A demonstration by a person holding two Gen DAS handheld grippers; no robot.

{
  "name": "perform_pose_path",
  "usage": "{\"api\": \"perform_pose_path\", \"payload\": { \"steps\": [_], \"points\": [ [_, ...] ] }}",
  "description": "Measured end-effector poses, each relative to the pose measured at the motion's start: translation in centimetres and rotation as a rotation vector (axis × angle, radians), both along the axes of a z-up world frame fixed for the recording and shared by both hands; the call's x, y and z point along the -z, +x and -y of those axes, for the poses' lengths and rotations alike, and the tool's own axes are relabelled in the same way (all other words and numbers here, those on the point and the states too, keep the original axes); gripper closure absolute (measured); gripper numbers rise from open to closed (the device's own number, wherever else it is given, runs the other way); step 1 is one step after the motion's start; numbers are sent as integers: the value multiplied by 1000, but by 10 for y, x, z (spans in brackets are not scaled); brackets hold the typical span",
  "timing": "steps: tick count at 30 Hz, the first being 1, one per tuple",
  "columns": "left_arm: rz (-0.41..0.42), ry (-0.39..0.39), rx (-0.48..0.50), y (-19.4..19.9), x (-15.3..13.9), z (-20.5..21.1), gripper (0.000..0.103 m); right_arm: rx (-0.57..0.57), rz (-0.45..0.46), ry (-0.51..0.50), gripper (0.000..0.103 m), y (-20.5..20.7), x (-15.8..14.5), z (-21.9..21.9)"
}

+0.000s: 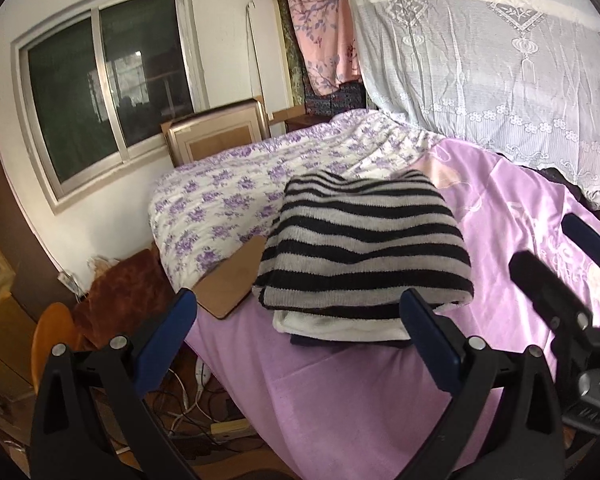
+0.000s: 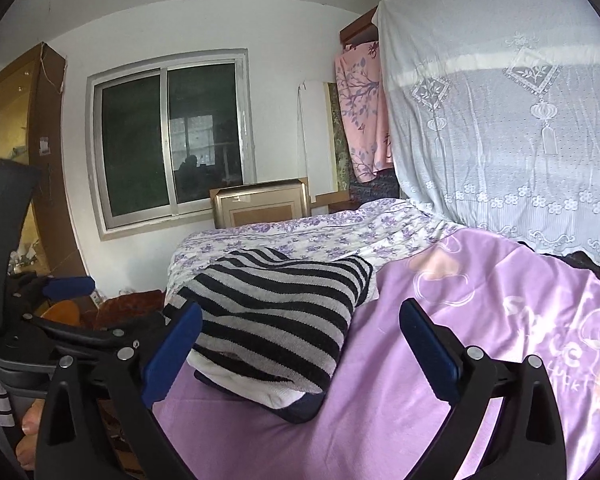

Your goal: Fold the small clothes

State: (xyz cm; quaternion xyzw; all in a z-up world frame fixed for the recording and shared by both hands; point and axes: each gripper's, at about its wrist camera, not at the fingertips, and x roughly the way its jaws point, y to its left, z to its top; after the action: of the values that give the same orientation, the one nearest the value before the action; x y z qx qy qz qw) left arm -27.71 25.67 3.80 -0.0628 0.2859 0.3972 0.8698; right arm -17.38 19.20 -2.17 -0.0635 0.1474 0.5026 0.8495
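Both views: soft, even indoor light, moderately bright; source not seen. Window (image 1: 108, 92) panes dark, showing faint reflections. Mild sheen on the lilac bedspread (image 1: 512, 216). Shadows weak, a thin one under the striped sweater (image 1: 360, 248). Strong fisheye bending at edges, black vignette corners. Centre sharp; the sweater's far edge is slightly blurred in the left wrist view.

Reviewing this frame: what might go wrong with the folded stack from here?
The striped sweater tops a white garment and a dark one, stacked near the purple sheet's edge; a nudge might tip it floorward. Both the left gripper and right gripper are open, holding nothing.
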Motion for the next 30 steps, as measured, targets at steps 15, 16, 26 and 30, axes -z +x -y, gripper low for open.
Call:
{"api": "perform_pose_path", "payload": {
  "steps": [15,16,26,30],
  "points": [
    [28,-110,16,-1,6,-10,4,-8,17,-32,4,-6,2,1],
    [26,-108,15,-1,7,-10,4,-9,14,-30,4,-6,2,1],
    [10,-107,13,3,10,-9,4,-4,3,-31,4,-5,3,1],
    [10,-104,8,3,11,-9,4,-9,5,-31,4,-3,3,3]
  ]
}}
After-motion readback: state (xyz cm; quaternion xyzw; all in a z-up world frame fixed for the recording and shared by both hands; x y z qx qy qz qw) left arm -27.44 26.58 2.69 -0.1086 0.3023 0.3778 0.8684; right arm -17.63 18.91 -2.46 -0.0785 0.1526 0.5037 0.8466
